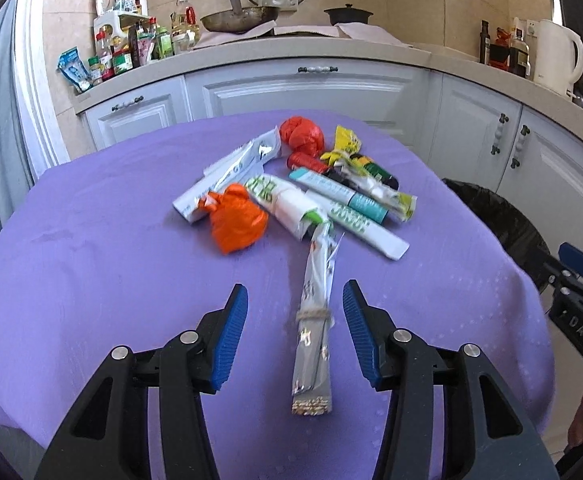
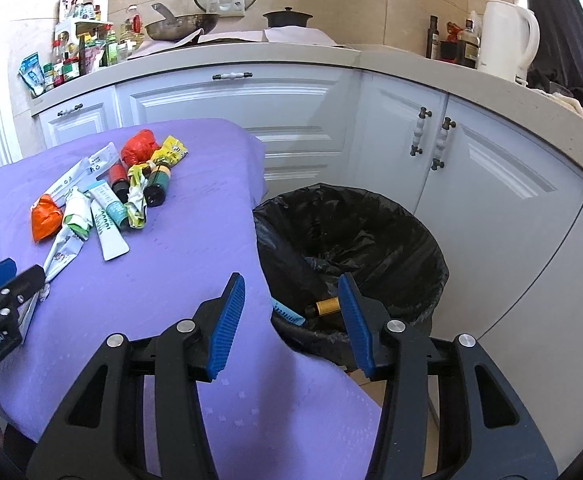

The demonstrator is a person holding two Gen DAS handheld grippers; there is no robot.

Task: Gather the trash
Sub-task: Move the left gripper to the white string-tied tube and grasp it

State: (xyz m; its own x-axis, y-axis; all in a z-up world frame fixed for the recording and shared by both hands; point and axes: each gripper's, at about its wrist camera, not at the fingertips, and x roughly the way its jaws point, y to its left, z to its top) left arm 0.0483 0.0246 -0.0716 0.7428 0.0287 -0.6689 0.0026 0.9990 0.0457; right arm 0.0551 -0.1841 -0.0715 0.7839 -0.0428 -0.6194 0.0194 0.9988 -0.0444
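Trash pile [image 1: 291,184] of wrappers, tubes and orange bags sits mid-table on the purple cloth [image 1: 91,240].
Left gripper [image 1: 295,312] wide open, straddling a long silver foil packet [image 1: 313,320] near the table's near edge, pads not touching it. Right gripper [image 2: 291,300] wide open, empty, over the table's right edge beside the black-lined bin [image 2: 371,240].

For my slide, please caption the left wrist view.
Open left gripper straddles a silver wrapper on the purple tablecloth.
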